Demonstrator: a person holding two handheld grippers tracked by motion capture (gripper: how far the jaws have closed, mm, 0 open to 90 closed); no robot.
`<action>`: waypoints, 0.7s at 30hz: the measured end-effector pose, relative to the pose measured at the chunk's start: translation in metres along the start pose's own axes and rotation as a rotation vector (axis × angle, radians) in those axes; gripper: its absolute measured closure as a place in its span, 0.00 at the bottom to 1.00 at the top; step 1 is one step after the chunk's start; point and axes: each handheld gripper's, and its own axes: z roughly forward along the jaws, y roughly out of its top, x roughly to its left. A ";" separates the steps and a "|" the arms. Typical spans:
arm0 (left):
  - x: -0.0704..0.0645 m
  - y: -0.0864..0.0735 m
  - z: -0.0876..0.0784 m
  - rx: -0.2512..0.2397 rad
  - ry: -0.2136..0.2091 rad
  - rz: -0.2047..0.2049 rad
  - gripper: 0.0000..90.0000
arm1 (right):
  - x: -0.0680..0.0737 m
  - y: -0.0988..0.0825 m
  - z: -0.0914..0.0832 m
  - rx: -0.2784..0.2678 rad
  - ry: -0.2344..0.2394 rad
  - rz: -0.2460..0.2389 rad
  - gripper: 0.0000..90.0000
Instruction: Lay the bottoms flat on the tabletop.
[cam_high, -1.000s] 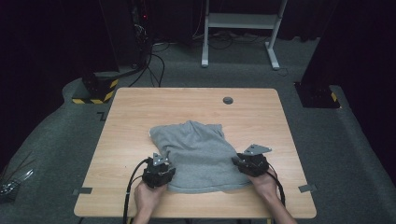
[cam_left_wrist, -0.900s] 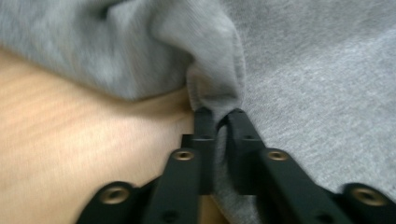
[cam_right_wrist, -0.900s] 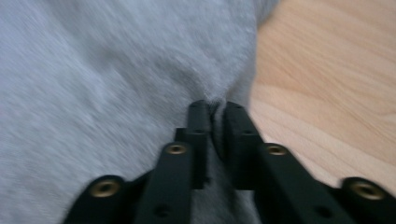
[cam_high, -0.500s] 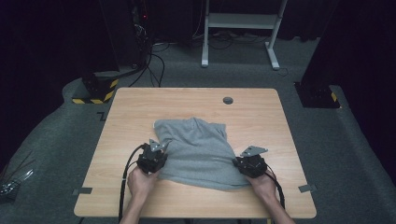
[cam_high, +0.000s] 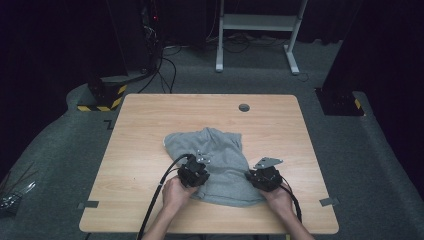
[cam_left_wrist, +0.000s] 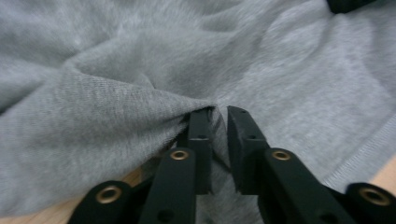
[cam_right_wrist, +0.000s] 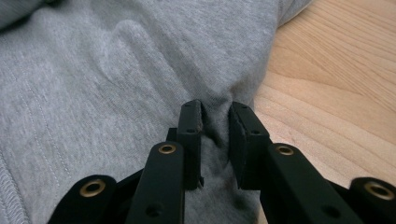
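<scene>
As 2 claws pinch it, 1 grey garment (cam_high: 215, 160) lies crumpled

garment (cam_high: 220, 160) lay on table (cam_high: 150, 120), middle toward near edge | left gripper (cam_high: 194, 169) on garment's near-left part | right gripper (cam_high: 263, 176) at its near-right edge | hole (cam_high: 244, 107) behind garment, well apart

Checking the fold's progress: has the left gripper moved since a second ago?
Yes. The left gripper has carried the grey garment's edge inward, away from the table's near-left edge toward the middle.
</scene>
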 end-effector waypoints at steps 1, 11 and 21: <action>0.001 -0.001 0.000 -0.005 -0.004 -0.006 0.87 | 0.000 0.000 0.000 0.000 0.000 0.000 0.84; 0.020 -0.032 -0.046 -0.145 0.049 -0.108 0.65 | -0.003 -0.001 0.001 -0.010 -0.001 0.017 0.82; 0.024 -0.060 -0.029 -0.103 0.106 -0.161 0.59 | -0.004 -0.002 0.001 -0.016 0.003 0.027 0.80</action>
